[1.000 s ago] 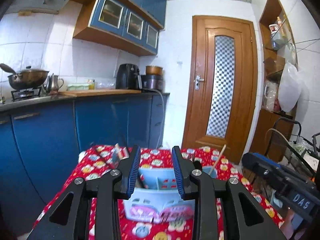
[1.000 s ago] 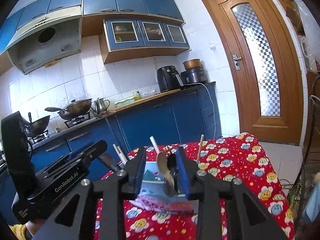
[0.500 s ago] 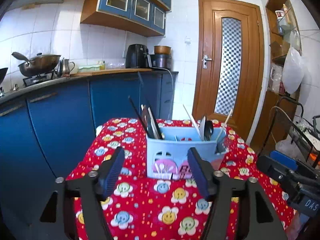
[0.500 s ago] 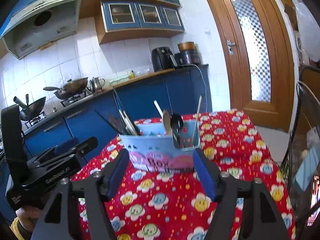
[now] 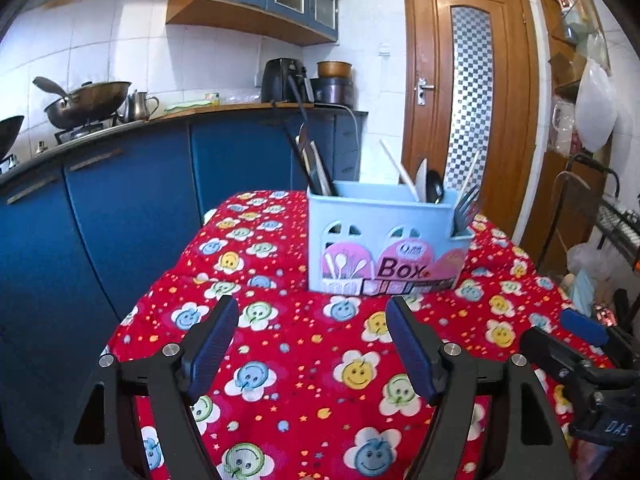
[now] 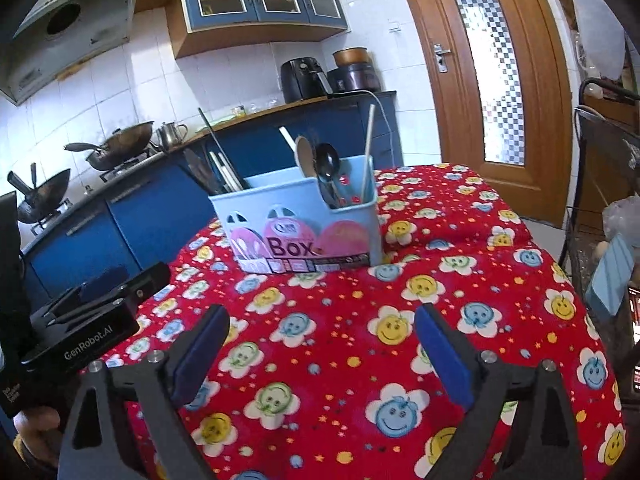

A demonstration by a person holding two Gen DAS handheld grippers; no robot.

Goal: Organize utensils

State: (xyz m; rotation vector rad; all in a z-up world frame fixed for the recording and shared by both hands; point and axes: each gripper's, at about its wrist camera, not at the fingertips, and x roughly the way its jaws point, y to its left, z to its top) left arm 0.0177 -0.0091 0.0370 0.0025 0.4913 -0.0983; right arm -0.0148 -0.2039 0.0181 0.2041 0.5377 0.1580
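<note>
A light blue utensil box (image 5: 384, 248) marked "Box" stands upright on the red flowered tablecloth (image 5: 304, 360). Dark knives (image 5: 316, 164) lean in its left end; a black spoon (image 5: 434, 188) and forks (image 5: 466, 208) stand in its right end. My left gripper (image 5: 311, 312) hovers over the cloth short of the box, its jaws opening with nothing between them. In the right wrist view the box (image 6: 304, 228) holds a wooden spoon (image 6: 305, 156) and a chopstick (image 6: 368, 148). My right gripper (image 6: 322, 314) also stands back from it, jaws opening and empty.
Blue kitchen cabinets (image 5: 120, 216) run behind the table on the left, with woks (image 6: 120, 146) on the stove. A wooden door (image 5: 468, 120) is behind on the right. A wire rack (image 5: 616, 220) stands at the table's right side. Bare cloth lies between the grippers and the box.
Both grippers had their jaws around the box's ends a second ago. They have opened wide and drawn back and down, leaving the box standing on the cloth.
</note>
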